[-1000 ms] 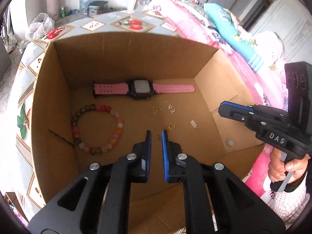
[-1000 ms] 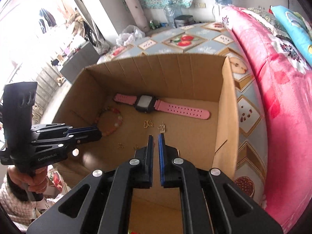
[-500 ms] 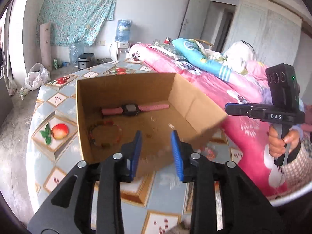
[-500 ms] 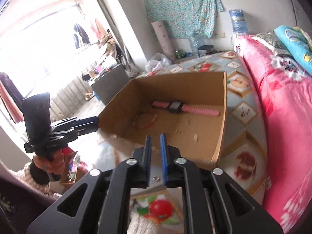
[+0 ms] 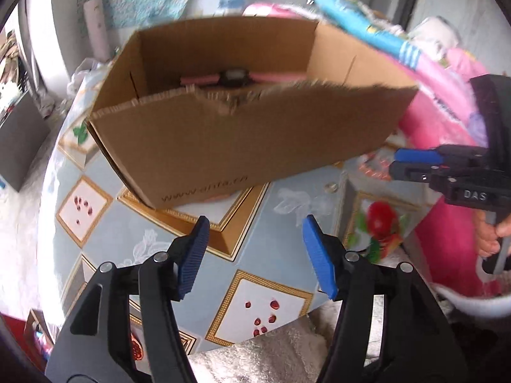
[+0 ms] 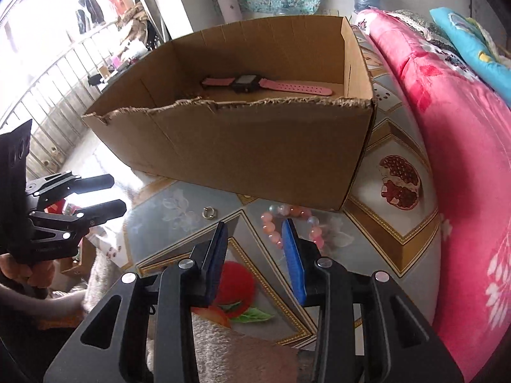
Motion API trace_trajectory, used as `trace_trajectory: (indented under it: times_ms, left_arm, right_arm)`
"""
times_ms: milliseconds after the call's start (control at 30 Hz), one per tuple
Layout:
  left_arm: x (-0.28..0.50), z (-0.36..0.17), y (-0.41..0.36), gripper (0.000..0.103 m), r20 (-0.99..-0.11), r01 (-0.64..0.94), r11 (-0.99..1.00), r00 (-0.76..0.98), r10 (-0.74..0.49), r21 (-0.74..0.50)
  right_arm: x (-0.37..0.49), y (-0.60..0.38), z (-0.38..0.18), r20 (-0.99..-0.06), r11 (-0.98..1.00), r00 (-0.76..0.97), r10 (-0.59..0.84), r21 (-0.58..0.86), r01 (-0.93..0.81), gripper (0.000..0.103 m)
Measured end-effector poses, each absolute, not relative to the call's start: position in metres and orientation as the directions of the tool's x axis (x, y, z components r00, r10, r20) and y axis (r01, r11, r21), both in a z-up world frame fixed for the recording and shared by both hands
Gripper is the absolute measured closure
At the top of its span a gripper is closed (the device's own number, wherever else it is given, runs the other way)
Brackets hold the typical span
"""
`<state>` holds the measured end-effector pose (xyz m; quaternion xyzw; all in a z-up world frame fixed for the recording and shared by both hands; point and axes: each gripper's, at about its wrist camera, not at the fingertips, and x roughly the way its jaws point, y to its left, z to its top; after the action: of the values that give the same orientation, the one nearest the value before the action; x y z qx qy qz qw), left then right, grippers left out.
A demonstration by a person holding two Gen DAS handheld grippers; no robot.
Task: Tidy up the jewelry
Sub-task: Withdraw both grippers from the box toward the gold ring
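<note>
A cardboard box stands on the patterned table; a pink-strapped watch lies on its floor at the back. In front of the box, a pink bead bracelet and a small ring lie on the table. My right gripper hovers just short of the bracelet. Its jaws are opening and hold nothing; one finger hides part of the beads. My left gripper is over the table before the box, jaws opening and empty. Each gripper shows in the other's view: left gripper, right gripper. The ring lies between them.
A bed with a pink blanket runs along the table's right side. The box's near wall has a ragged torn top edge. A grey fuzzy cloth lies at the table's near edge. Railings and clutter fill the far left.
Both grippers have drawn back out of the box towards the table's near edge and sunk lower. Both sets of jaws have gone from shut to apart. The box is now seen from outside.
</note>
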<state>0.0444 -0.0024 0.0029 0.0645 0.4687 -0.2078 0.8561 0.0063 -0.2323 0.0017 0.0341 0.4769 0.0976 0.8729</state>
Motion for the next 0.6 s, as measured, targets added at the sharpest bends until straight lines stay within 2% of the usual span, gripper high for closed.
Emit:
trace_trajectory:
  times_ms: [233,600]
  left_arm:
    - [0.055,-0.017,-0.008,0.039,-0.885,0.334,0.942,0.426,-0.190,-0.041]
    - [0.054,-0.023,-0.009,0.038,-0.900,0.312,0.950,0.408,-0.151,-0.017]
  right_arm:
    - [0.020,-0.225,-0.019,-0.861,0.988,0.489,0.143,0.097,-0.118,0.068]
    - [0.021,-0.217,-0.025,-0.870,0.991,0.479,0.115,0.064,-0.122,0.068]
